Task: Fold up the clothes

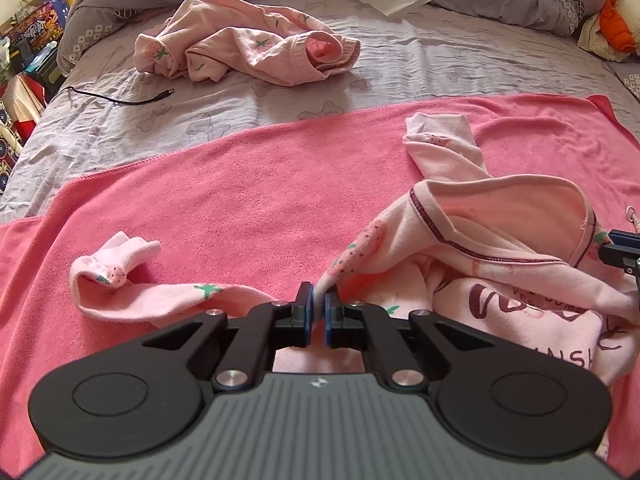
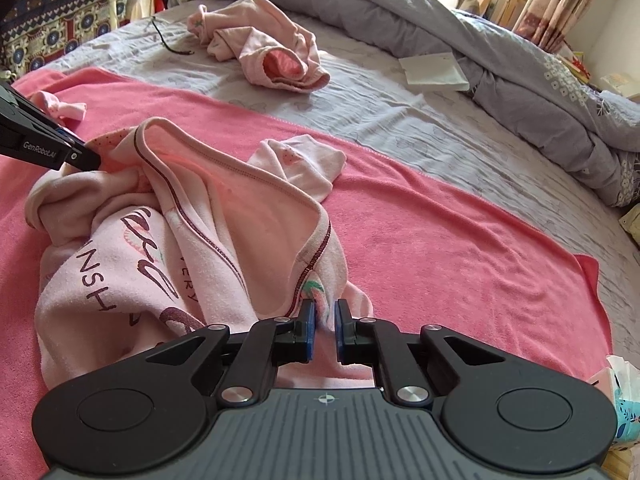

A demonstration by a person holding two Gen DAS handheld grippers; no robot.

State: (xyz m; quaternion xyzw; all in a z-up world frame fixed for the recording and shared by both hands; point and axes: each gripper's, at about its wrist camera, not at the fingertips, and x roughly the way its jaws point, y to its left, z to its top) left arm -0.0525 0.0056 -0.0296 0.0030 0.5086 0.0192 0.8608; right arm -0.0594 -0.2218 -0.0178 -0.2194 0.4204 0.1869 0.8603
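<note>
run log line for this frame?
stage: spreading | left gripper: shut on pink top | right gripper: shut on pink top | surface: pink towel

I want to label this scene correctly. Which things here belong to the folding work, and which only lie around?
Belongs to the job:
pink shirt
left gripper
right gripper
pink towel
second pink garment

Only lying about:
black cable
white paper
grey quilt
tissue pack
</note>
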